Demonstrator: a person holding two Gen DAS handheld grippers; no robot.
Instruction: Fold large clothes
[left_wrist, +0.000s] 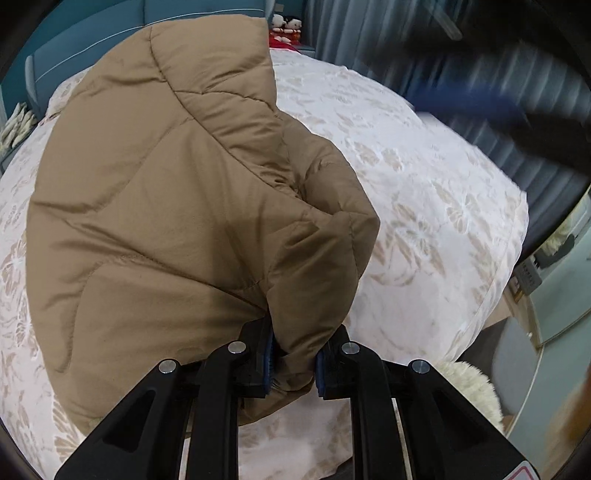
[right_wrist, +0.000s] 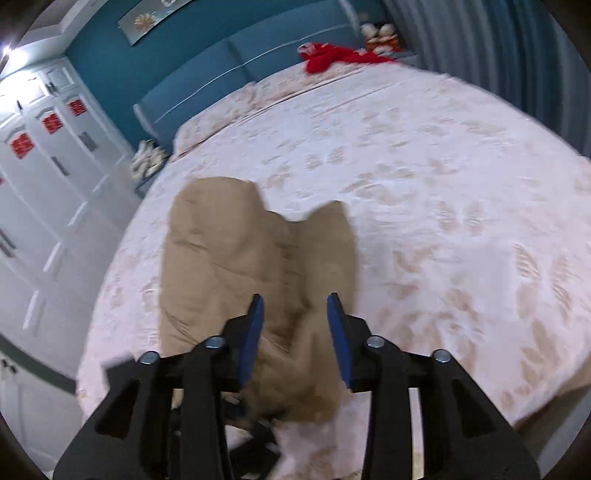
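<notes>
Tan padded jacket (left_wrist: 155, 221) on the flowered bedspread (left_wrist: 424, 206), partway through folding. Your left gripper (left_wrist: 293, 363) has its fingers clamped on a bunched edge of the jacket, near the foot of the bed. Your right gripper (right_wrist: 295, 332) hangs above the jacket (right_wrist: 236, 266) with its fingers apart, holding nothing. The jacket looks gathered into a narrower bundle, one part lying over the body, which suggests a first fold is made. Judged from its puffy, uneven outline, further folds and flattening remain. The blurred right view hides finer detail.
</notes>
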